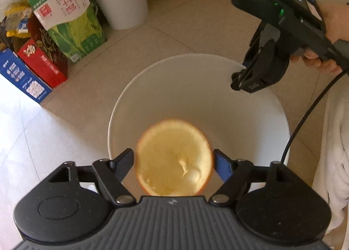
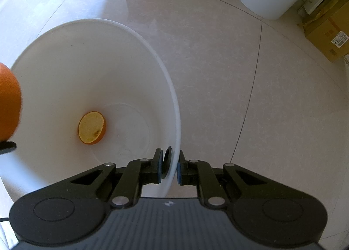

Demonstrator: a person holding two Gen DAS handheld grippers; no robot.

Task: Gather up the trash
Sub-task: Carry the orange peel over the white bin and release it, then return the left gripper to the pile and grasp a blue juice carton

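Over the white bin (image 1: pixel 250 119) I'm holding an orange peel half (image 1: pixel 174 158) between the left gripper (image 1: pixel 174 162) fingers; the jaws look wide and the peel is blurred, so I can't tell whether they're gripping. My right gripper (image 2: pixel 170 166) is pinching the bin's rim, jaws closed on its wall. Another orange half (image 2: pixel 92 128) is lying on the bin floor. Tiled floor (image 2: pixel 218 64) beyond the rim is giving open room; boxes (image 1: pixel 43 64) and a bucket (image 1: pixel 122 3) are sitting well apart.

No legible text; print on the cartons (image 1: pixel 50 38) too blurred to read.
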